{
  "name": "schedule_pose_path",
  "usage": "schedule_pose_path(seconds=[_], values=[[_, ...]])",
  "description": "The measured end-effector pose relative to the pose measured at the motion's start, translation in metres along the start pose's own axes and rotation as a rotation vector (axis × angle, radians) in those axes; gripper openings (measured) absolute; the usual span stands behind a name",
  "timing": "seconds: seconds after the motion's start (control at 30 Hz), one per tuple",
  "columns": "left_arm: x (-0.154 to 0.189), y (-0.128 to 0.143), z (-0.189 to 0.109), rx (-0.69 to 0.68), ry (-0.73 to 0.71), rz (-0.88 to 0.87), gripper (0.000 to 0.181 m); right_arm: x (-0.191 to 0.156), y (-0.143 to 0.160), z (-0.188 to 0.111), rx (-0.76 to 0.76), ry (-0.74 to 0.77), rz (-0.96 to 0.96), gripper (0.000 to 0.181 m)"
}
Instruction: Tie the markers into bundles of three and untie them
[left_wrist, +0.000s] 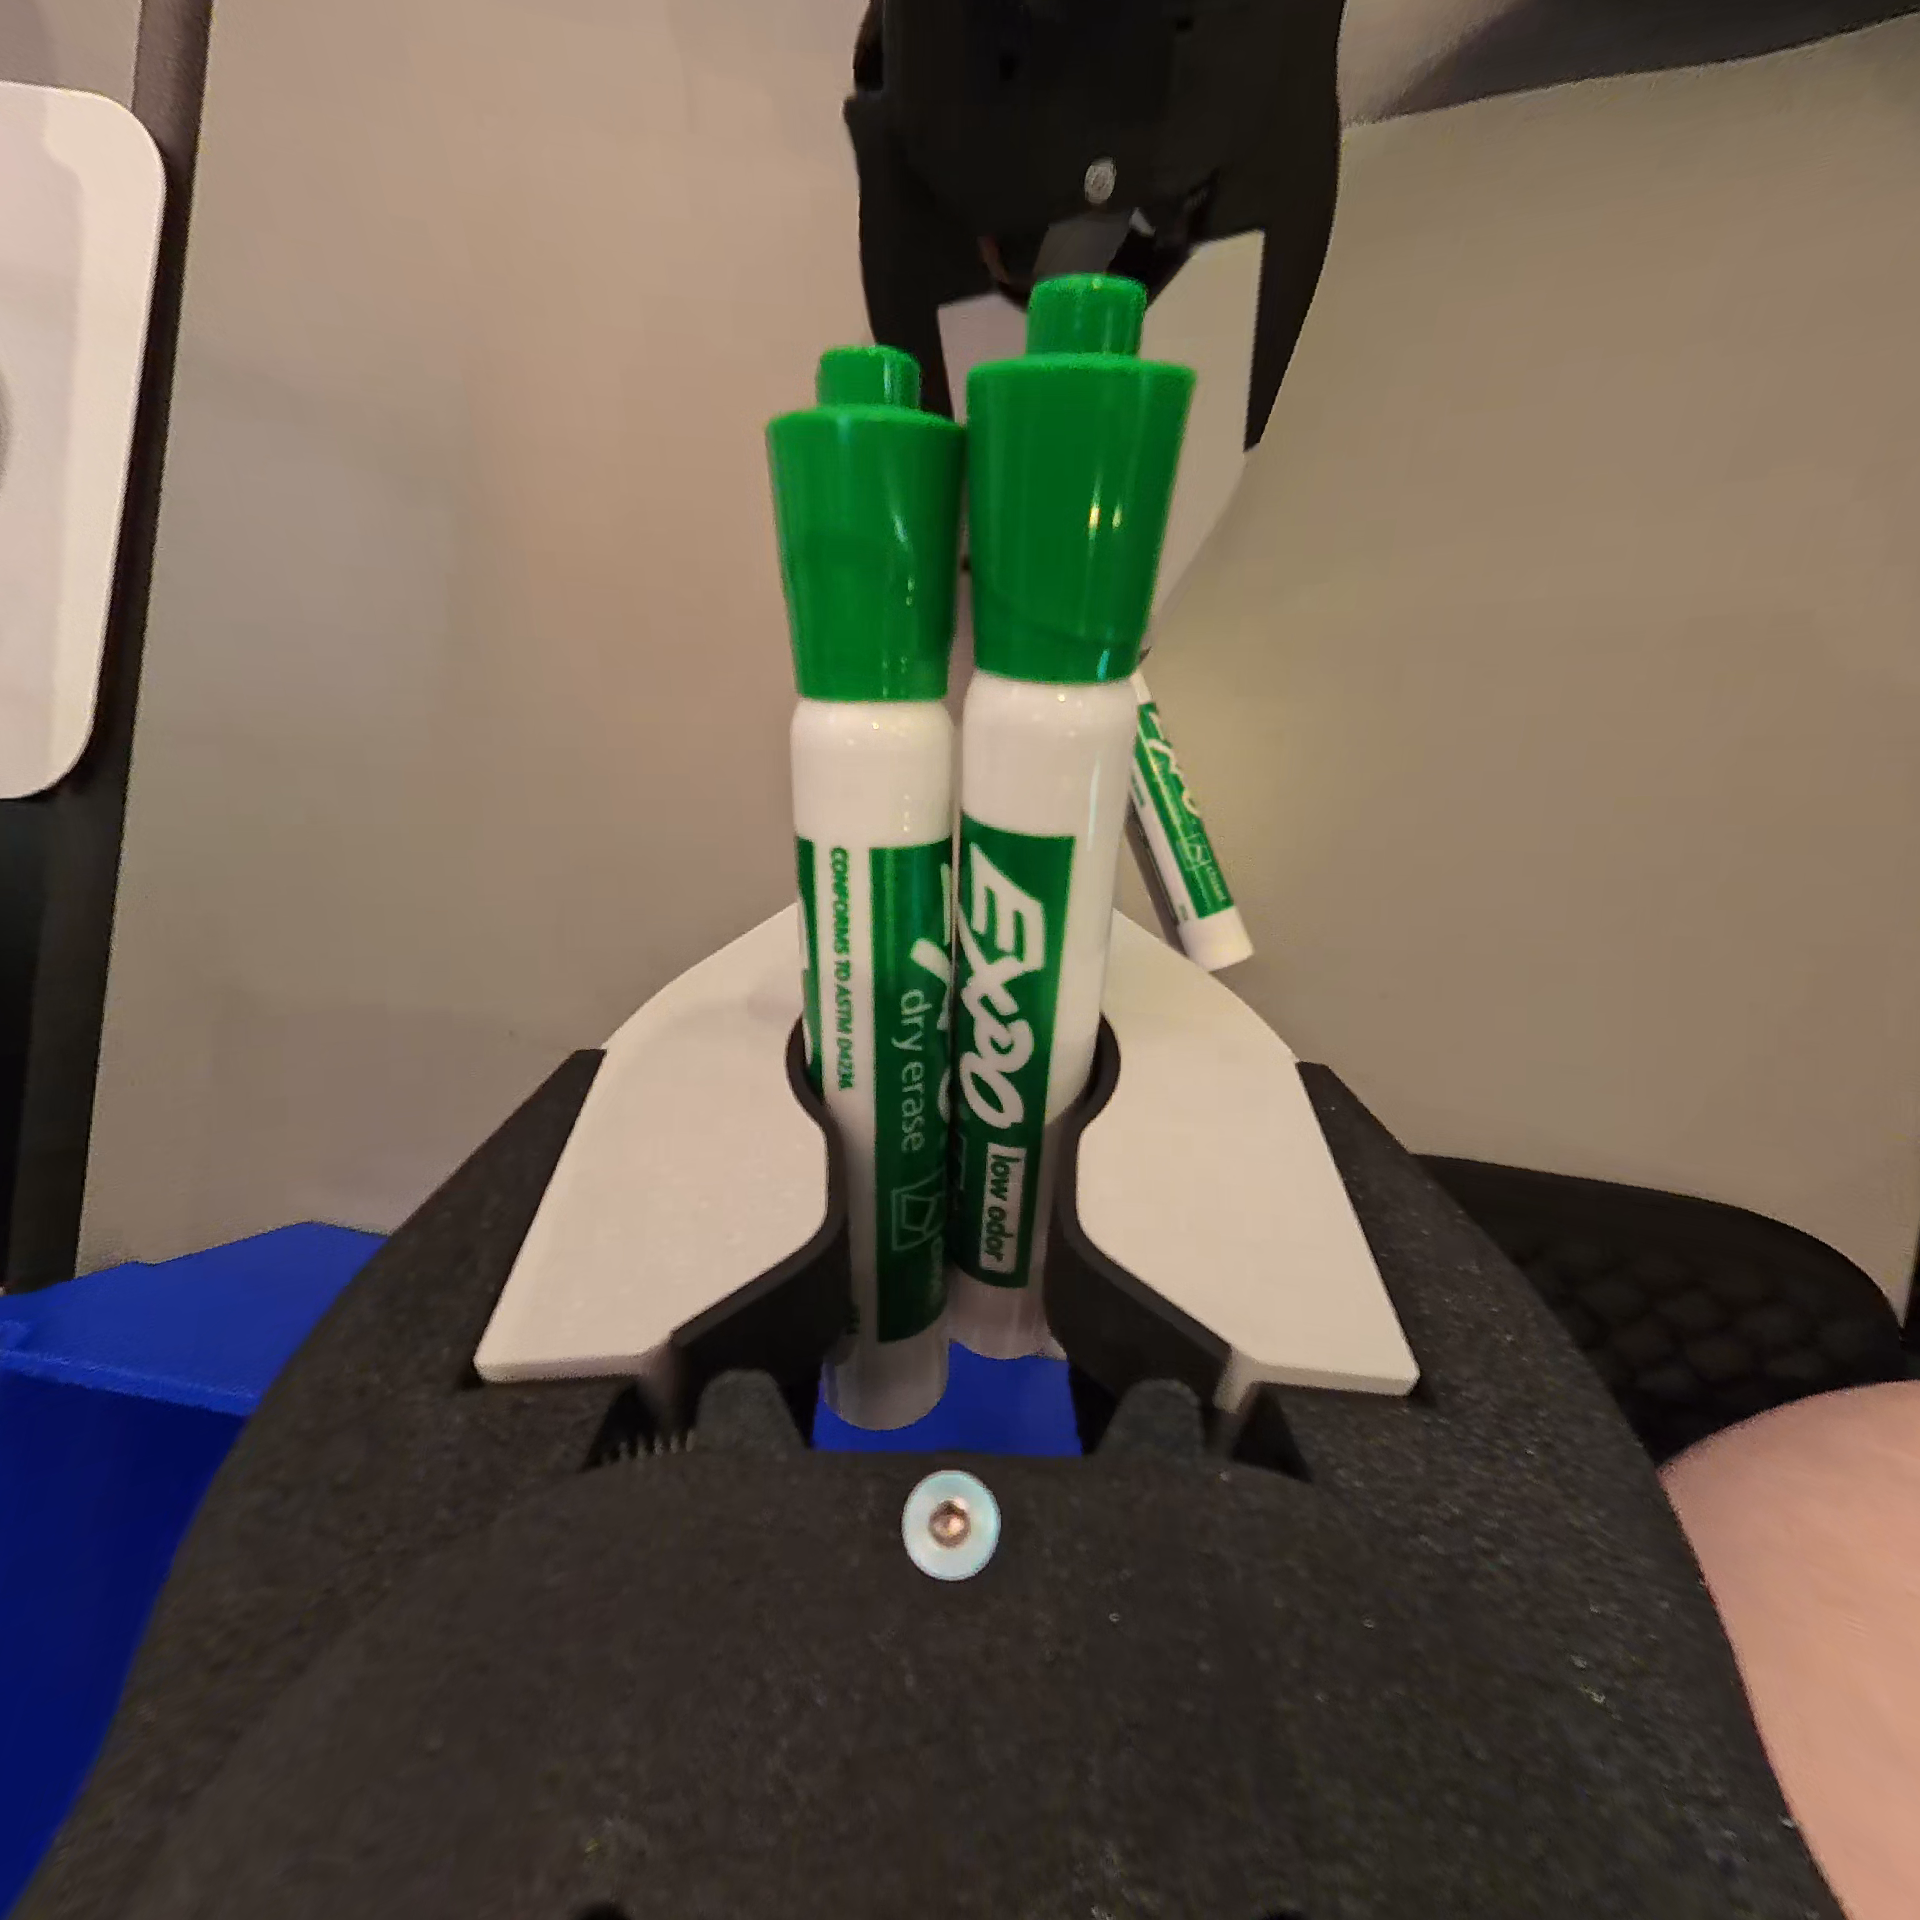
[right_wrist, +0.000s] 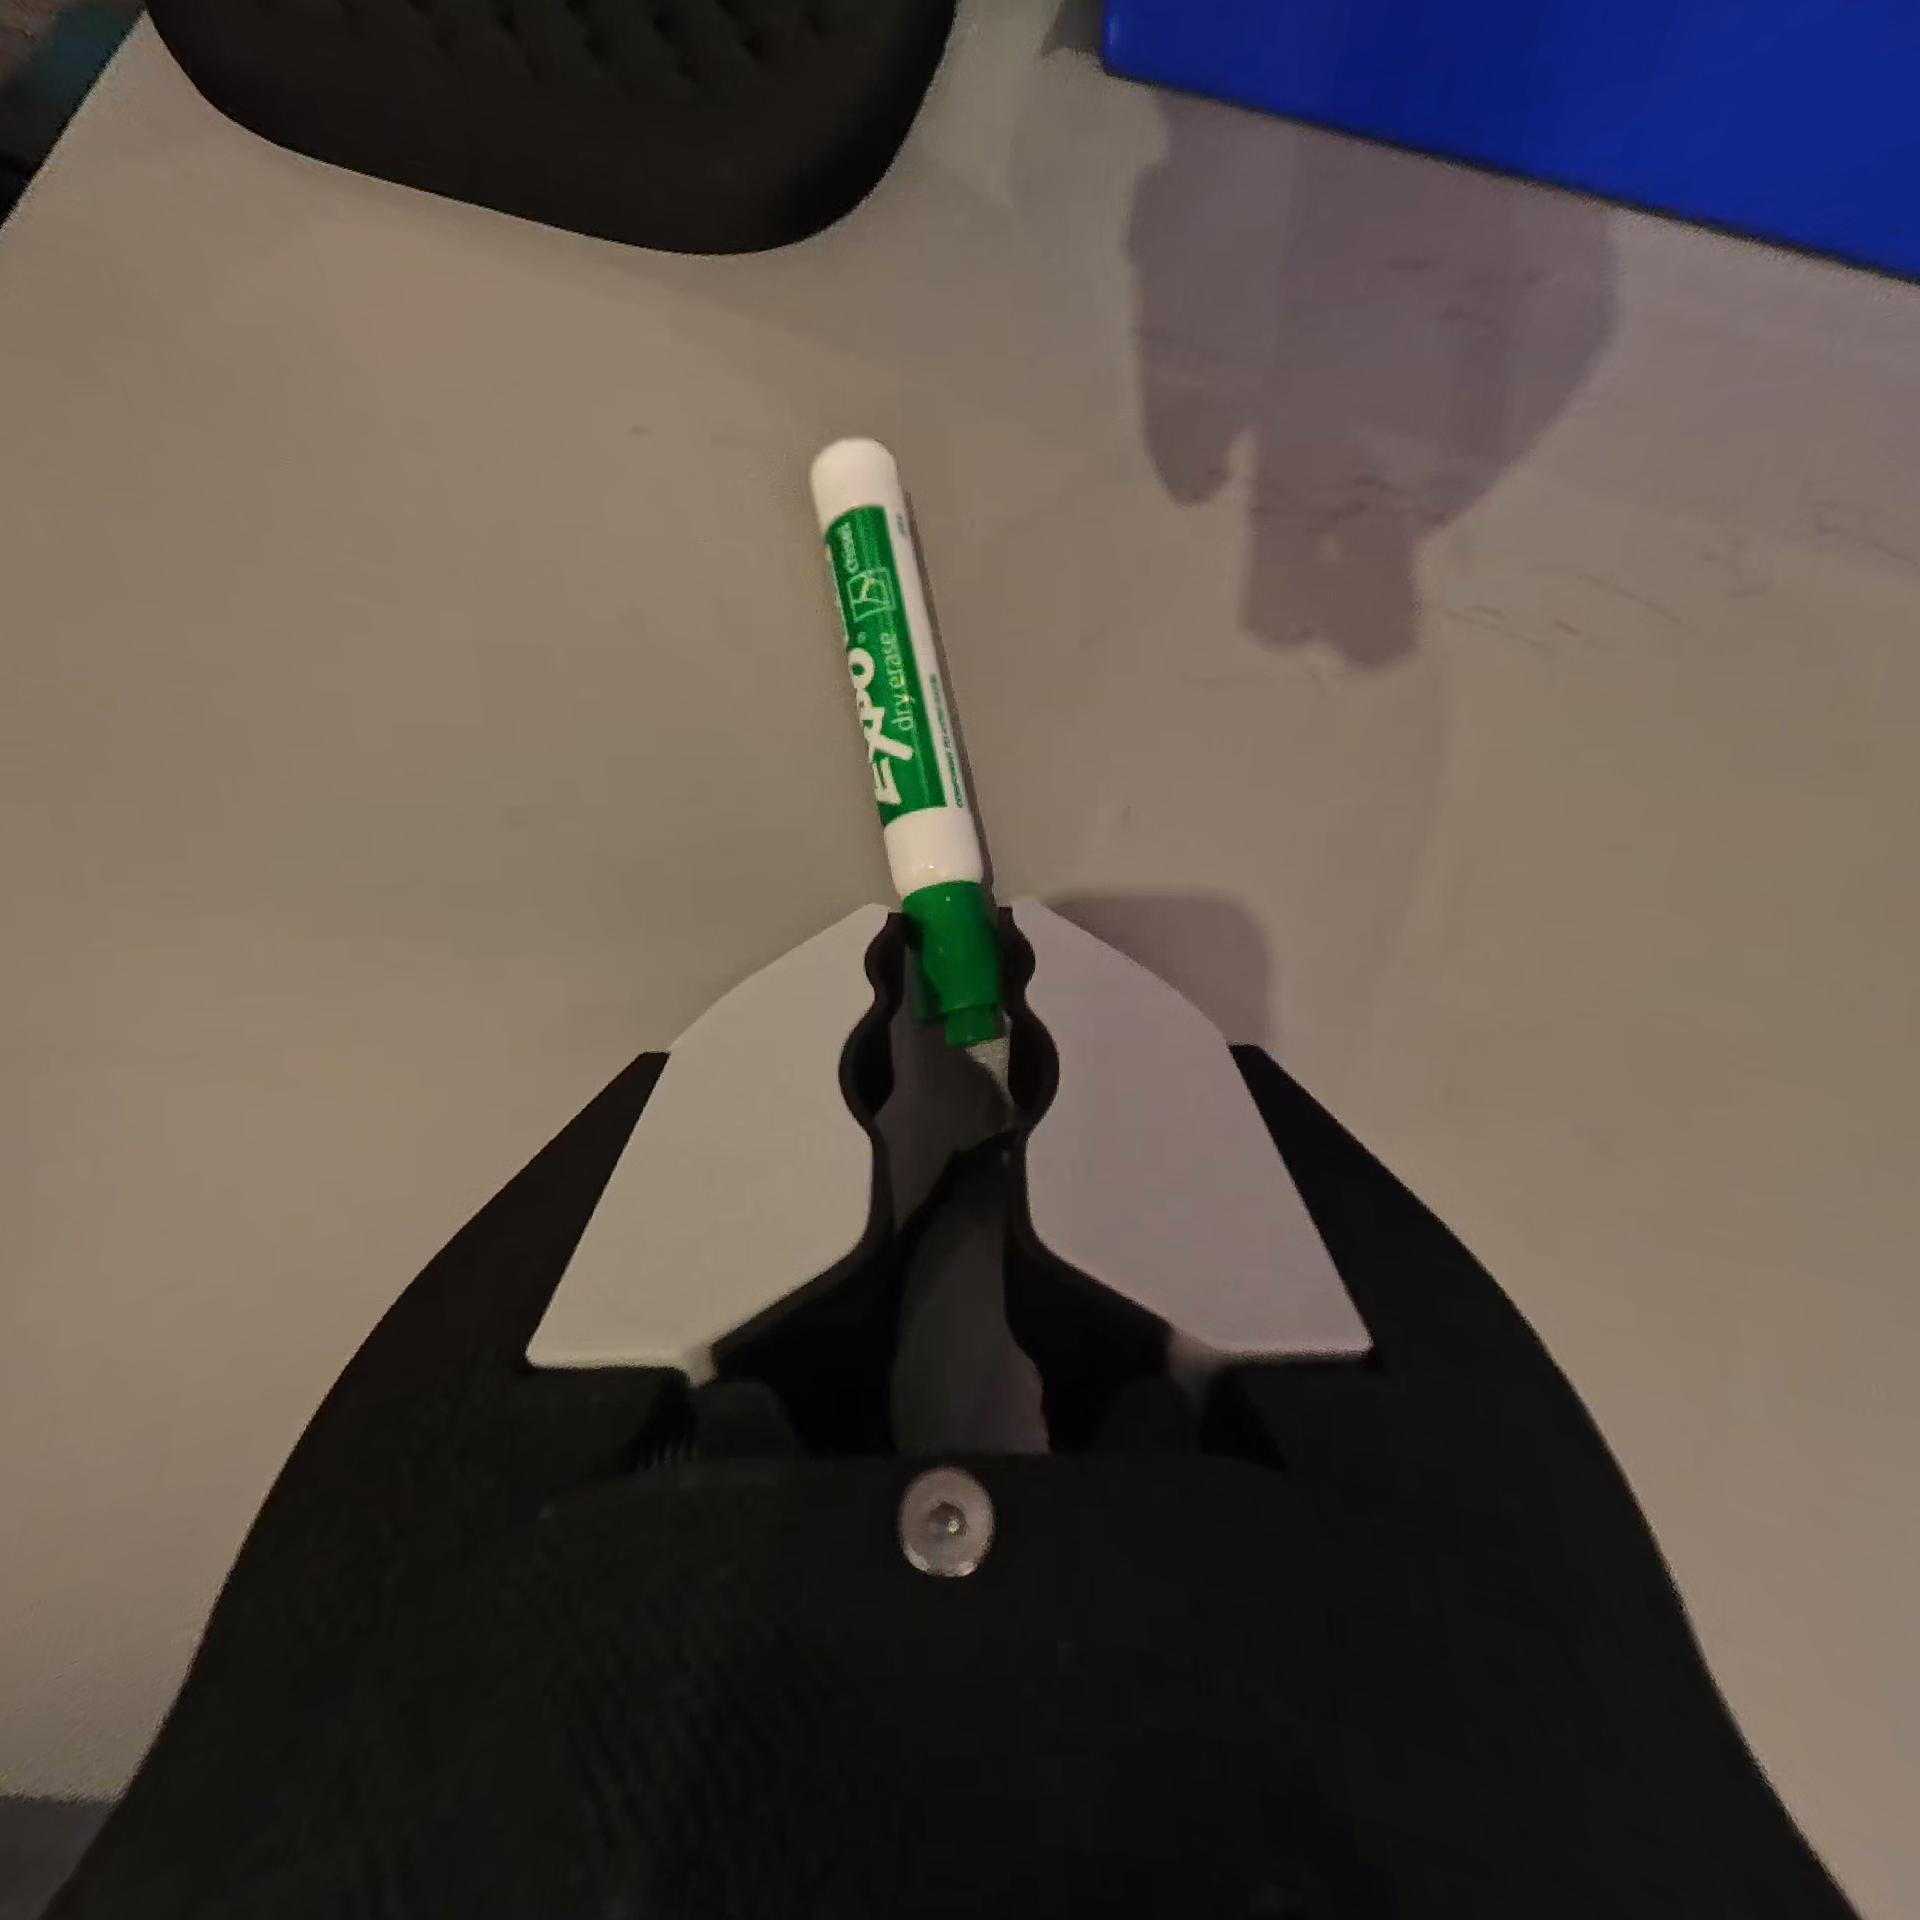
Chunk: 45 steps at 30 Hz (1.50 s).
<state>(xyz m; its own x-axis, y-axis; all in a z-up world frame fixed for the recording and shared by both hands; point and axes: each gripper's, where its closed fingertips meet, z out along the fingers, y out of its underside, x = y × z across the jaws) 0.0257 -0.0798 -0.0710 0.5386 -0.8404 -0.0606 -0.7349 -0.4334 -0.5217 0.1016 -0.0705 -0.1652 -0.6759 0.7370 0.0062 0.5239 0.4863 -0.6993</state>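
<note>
Blue bin (left_wrist: 114, 1382): sat at the far left of the left wrist view, low and partly behind the gripper body; its contents were not visible.
Left gripper (left_wrist: 951, 1023): its two fingers were clamped around a pair of green-capped markers, gripping the white barrels low down.
Held pair (left_wrist: 956, 831): two markers (left_wrist: 871, 748) stood side by side, touching, caps away from the camera. No band, tie or string showed around them in either view.
Right gripper (right_wrist: 951, 920): fingers closed on the green cap end of a third marker (right_wrist: 899, 665), white tail pointing away over the pale table (right_wrist: 416, 623).
Third marker's place: in the left wrist view it hung behind and slightly right of the held pair, near but apparently not yet alongside them.
Done, as a judgement: three markers had been gathered off the table, two in one grip and one in the other.
Left to do, as a judgement: bringing the third against the pair, tying the bundle, then untying it.
Dark mesh object (right_wrist: 561, 114): lay at the table's edge, well apart from the markers.
</note>
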Motion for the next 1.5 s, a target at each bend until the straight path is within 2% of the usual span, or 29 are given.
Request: schedule_pose_path(seconds=[0.17, 0.2, 0.33, 0.4, 0.47, 0.53, 0.6, 0.93, 1.3, 1.5], values=[[-0.005, 0.006, 0.007, -0.055, -0.018, -0.022, 0.041, -0.007, -0.020, -0.039, 0.070, 0.074, -0.052, 0.016], [-0.004, 0.005, 0.009, -0.065, -0.017, -0.025, 0.041, -0.010, -0.026, -0.050, 0.083, 0.088, -0.067, 0.001], [-0.001, 0.006, 0.020, -0.120, -0.009, -0.006, 0.041, -0.019, -0.034, -0.078, 0.085, 0.123, -0.077, 0.001], [0.001, 0.005, 0.024, -0.126, 0.004, -0.004, 0.041, -0.015, -0.016, -0.079, 0.004, 0.130, -0.026, 0.001], [0.000, 0.004, 0.025, -0.126, -0.003, -0.004, 0.042, -0.013, -0.005, -0.076, 0.021, 0.113, 0.026, 0.002], [0.000, 0.004, 0.024, -0.122, -0.001, -0.004, 0.041, -0.009, 0.008, -0.071, 0.010, 0.108, 0.066, 0.015], [-0.002, 0.005, 0.023, -0.117, -0.005, -0.009, 0.041, -0.012, 0.019, -0.067, -0.027, 0.087, 0.082, 0.018], [-0.001, -0.004, 0.024, -0.060, 0.010, 0.007, 0.041, -0.020, 0.036, -0.050, -0.098, 0.057, 0.102, 0.023], [0.028, -0.022, 0.040, 0.003, 0.120, 0.222, 0.041, -0.008, 0.047, -0.044, -0.141, 0.125, 0.076, 0.025], [0.046, -0.031, 0.040, 0.076, 0.173, 0.346, 0.041, -0.010, 0.057, -0.037, -0.147, 0.083, 0.135, 0.020]])
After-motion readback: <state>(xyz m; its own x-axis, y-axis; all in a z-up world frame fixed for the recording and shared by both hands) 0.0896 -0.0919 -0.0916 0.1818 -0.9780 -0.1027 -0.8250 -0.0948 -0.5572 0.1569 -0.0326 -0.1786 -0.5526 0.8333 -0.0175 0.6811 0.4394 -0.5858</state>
